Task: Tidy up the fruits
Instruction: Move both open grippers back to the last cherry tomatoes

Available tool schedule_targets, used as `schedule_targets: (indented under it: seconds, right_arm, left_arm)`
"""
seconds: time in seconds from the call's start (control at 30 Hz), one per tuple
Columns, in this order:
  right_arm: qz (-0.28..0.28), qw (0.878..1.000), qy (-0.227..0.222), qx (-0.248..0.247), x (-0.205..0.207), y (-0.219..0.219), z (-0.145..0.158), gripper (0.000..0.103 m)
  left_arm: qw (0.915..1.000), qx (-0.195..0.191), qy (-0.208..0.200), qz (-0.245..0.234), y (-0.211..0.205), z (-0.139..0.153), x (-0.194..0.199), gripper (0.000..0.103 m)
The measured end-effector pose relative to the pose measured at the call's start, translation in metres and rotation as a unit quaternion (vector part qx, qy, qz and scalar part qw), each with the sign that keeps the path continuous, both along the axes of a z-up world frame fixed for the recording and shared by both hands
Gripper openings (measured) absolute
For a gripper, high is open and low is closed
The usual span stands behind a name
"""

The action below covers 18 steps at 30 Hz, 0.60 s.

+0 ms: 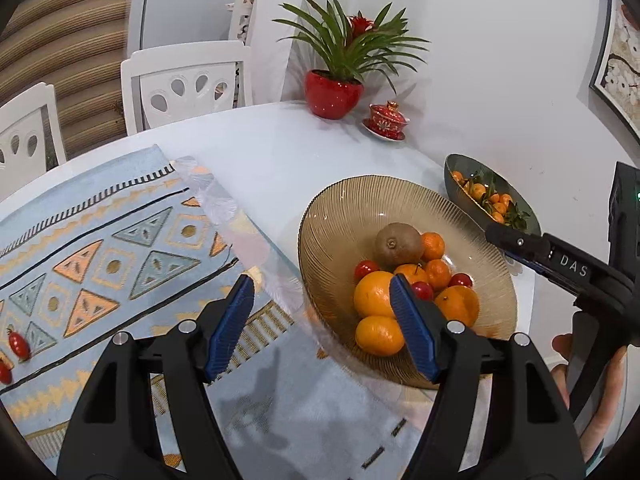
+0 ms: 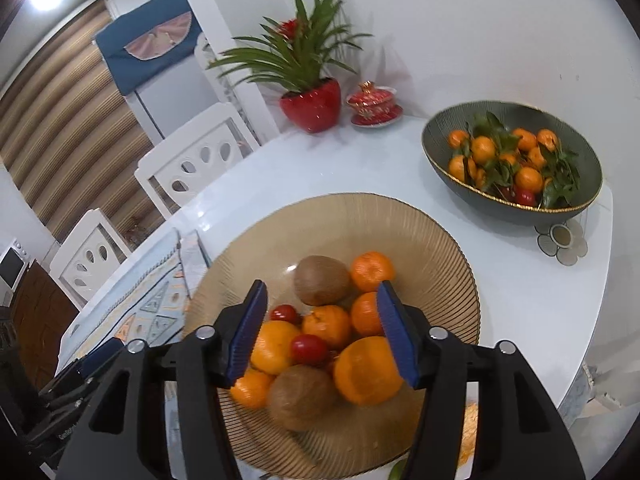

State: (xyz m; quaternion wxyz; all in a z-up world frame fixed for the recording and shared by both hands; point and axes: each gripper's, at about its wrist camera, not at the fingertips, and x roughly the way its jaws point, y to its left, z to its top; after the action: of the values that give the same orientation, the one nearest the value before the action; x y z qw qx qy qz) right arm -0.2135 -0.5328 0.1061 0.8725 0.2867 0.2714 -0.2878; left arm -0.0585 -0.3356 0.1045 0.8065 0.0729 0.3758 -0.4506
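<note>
- Two small red tomatoes [image 1: 19, 345] lie on the patterned mat [image 1: 120, 264] at the far left of the white table [image 1: 280, 152], well apart from the bowls.
- The left gripper [image 1: 322, 294] hangs above the mat's right edge, jaws wide apart, nothing between them; its right fingertip sits in front of the amber bowl's rim.
- The amber glass bowl [image 1: 340, 216] stands just beside the mat and holds oranges [image 2: 366, 370], smaller tangerines [image 2: 372, 271], red tomatoes and two kiwis [image 2: 322, 280].
- The right gripper [image 2: 322, 294] hovers over that pile, jaws spread wide and empty.
- A red potted plant [image 2: 312, 106] and a red lidded cup [image 2: 374, 106] stand at the back by the wall.
- The dark green bowl [image 2: 472, 188] at the far right holds leafy tangerines and a red tomato.
- A flower-shaped coaster [image 2: 562, 242] lies just beside it.
</note>
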Motion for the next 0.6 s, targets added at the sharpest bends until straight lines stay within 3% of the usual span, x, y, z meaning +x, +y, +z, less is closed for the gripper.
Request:
schedule_targets:
  seconds: [0.1, 0.43, 0.6]
  right_arm:
    - [0.01, 1.0, -0.006, -0.013, 0.002, 0.013, 0.011, 0.061]
    - [0.055, 0.998, -0.017, -0.039, 0.026, 0.064, 0.036, 0.065]
    - [0.09, 0.995, -0.012, -0.051, 0.048, 0.095, 0.041, 0.065]
  left_arm:
    - [0.9996, -0.021, 0.019, -0.004, 0.015, 0.009, 0.0, 0.07]
    - [0.9987, -0.039, -0.007, 0.032, 0.073, 0.038, 0.003, 0.071]
    - [0.997, -0.05, -0.008, 0.058, 0.106, 0.045, 0.015, 0.077]
